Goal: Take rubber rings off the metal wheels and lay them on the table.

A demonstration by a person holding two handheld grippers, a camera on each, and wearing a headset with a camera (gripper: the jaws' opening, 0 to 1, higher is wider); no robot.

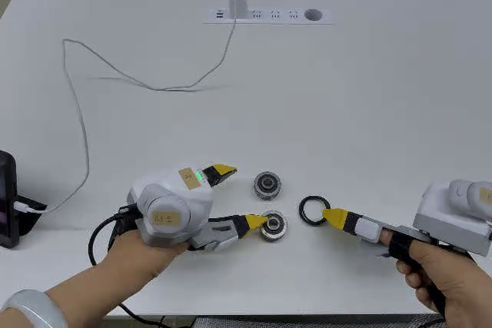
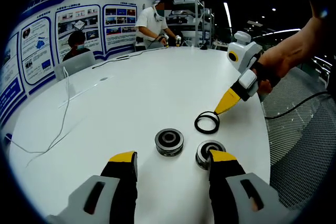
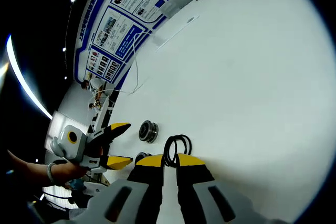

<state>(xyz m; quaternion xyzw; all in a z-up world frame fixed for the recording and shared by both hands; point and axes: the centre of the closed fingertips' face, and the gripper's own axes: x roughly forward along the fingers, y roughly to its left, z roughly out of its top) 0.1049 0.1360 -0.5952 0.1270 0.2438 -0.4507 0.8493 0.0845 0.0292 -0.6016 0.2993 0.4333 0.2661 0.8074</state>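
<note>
Rubber ring [image 1: 301, 210] flat on table [image 1: 346, 113], rim pinched between right gripper [image 3: 169, 160] tips.

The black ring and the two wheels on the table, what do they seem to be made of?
The ring: likely rubber, matte black, thin, no glints.
The far wheel: shiny silvery face, probably metal, inside a dark outer band, perhaps rubber.
The near wheel: bright silvery rim, dark centre, probably metal.
</note>
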